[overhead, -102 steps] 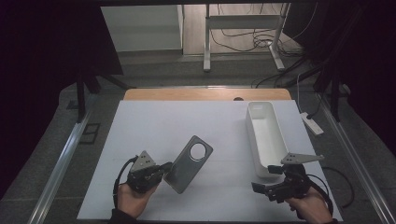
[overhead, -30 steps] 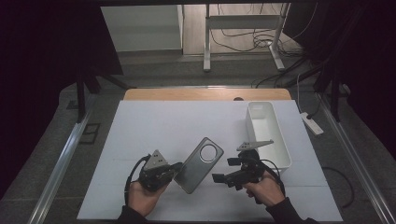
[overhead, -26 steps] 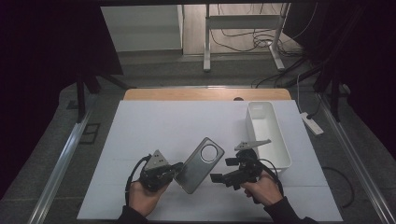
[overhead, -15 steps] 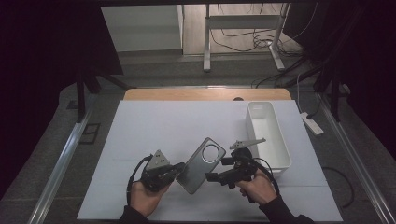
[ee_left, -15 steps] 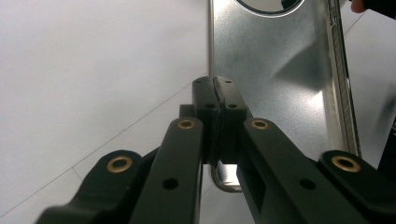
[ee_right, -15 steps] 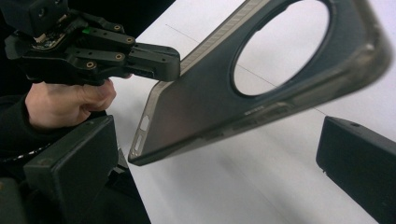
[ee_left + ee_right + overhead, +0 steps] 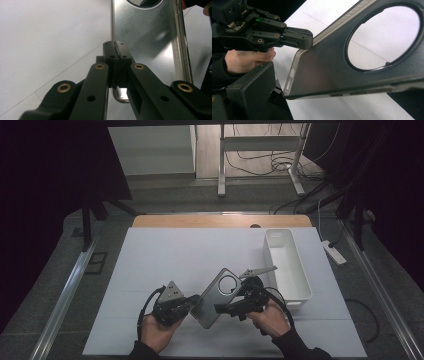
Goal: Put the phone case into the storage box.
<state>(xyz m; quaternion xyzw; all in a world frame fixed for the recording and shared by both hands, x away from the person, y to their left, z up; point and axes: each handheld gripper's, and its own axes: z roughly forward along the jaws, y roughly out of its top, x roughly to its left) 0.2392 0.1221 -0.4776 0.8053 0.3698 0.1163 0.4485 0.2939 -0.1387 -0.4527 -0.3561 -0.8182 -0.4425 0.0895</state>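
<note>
A grey metallic phone case (image 7: 216,295) with a large round hole hangs tilted just above the white table sheet (image 7: 200,250). My left gripper (image 7: 192,301) is shut on the case's lower left edge; in the left gripper view its jaws (image 7: 115,50) pinch the thin rim of the case (image 7: 150,37). My right gripper (image 7: 222,309) sits at the case's right side, pointing left. In the right gripper view the case (image 7: 324,67) spans the gap of my right gripper (image 7: 332,96), whose jaws stand wide apart with no pad pressing on it. The left gripper (image 7: 309,41) grips the far corner.
A long white bin (image 7: 287,265) stands on the table's right side, just behind my right hand. A wooden strip (image 7: 220,221) borders the far edge. Metal rails run along both sides of the table.
My right gripper has moved left from near the bin up to the case's right side. The left gripper and the case have stayed in place over the last second.
</note>
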